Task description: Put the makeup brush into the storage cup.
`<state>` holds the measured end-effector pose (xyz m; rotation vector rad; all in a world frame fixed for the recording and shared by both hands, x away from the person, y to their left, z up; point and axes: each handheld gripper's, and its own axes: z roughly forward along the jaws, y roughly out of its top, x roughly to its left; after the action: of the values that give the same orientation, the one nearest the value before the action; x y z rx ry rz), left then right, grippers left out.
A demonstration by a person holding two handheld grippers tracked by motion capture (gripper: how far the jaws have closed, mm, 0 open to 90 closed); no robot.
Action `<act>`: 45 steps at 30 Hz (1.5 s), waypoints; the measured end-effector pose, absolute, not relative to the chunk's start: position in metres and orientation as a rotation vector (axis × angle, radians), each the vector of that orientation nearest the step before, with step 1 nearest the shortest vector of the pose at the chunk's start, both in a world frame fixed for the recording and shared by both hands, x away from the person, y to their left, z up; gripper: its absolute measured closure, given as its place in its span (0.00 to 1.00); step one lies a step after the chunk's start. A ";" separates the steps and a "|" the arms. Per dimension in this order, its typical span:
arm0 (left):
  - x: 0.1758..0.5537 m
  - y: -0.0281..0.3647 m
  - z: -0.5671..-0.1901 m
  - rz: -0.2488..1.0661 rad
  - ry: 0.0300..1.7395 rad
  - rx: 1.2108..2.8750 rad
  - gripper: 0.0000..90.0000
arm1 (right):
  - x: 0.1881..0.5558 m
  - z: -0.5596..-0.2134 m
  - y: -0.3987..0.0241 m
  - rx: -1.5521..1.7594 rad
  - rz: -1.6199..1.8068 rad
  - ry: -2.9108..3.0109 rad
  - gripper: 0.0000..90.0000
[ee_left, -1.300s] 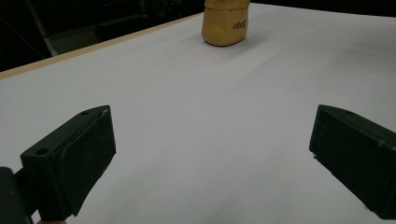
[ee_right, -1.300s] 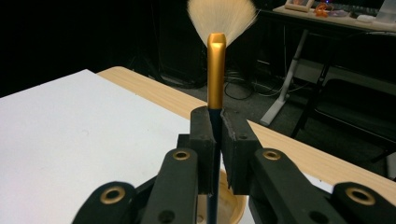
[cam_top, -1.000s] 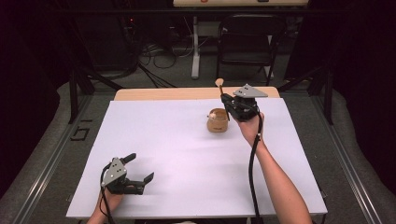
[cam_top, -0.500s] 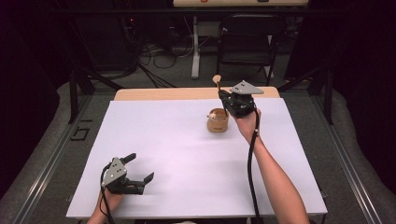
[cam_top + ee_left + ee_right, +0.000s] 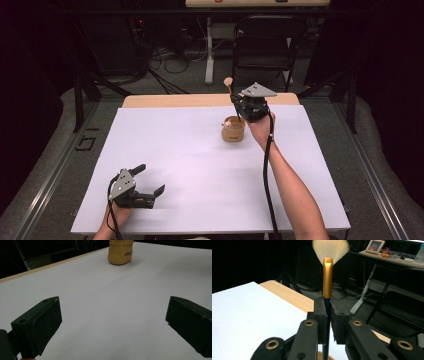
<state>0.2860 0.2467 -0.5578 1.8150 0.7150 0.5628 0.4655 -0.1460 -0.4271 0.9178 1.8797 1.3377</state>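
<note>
Right gripper (image 5: 239,103) is clamped on the brush (image 5: 327,277), bristles up, and over the last second has risen so the handle lifts up inside the wooden cup (image 5: 233,129). Probably extraction is under way. Left gripper (image 5: 148,181) rests wide open and empty on the bench (image 5: 200,165), well nearer the person than the cup.

A brush (image 5: 327,275) with a fan of pale bristles, a gold ferrule and a dark handle stands upright, bristles uppermost, its handle clamped between the jaws of the right gripper (image 5: 327,315). Directly below it, a small round tan holder (image 5: 233,128) sits upright on the white table cover, toward the far edge and right of centre.
</note>
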 end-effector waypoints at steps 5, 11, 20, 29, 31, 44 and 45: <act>0.286 0.247 -0.558 0.561 0.715 1.814 0.00 | 0.470 -0.428 -0.140 0.893 1.330 1.890 0.93; 0.286 0.247 -0.558 0.562 0.715 1.813 0.00 | 0.475 -0.434 -0.139 0.902 1.328 1.901 0.93; 0.286 0.247 -0.558 0.563 0.714 1.815 0.00 | 0.477 -0.437 -0.138 0.882 1.329 1.914 0.93; 0.286 0.248 -0.558 0.566 0.716 1.815 0.00 | 0.481 -0.444 -0.136 0.891 1.321 1.943 0.93; 0.286 0.248 -0.557 0.568 0.715 1.817 0.00 | 0.482 -0.445 -0.136 0.892 1.317 1.948 0.93; 0.285 0.248 -0.557 0.568 0.715 1.816 0.00 | 0.487 -0.453 -0.139 0.921 1.309 1.970 0.93; 0.285 0.248 -0.557 0.568 0.716 1.816 0.00 | 0.487 -0.453 -0.140 0.923 1.307 1.975 0.93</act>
<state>0.2855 0.2479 -0.5574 1.8157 0.7160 0.5677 0.4871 -0.1398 -0.4529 0.9229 1.9751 1.3070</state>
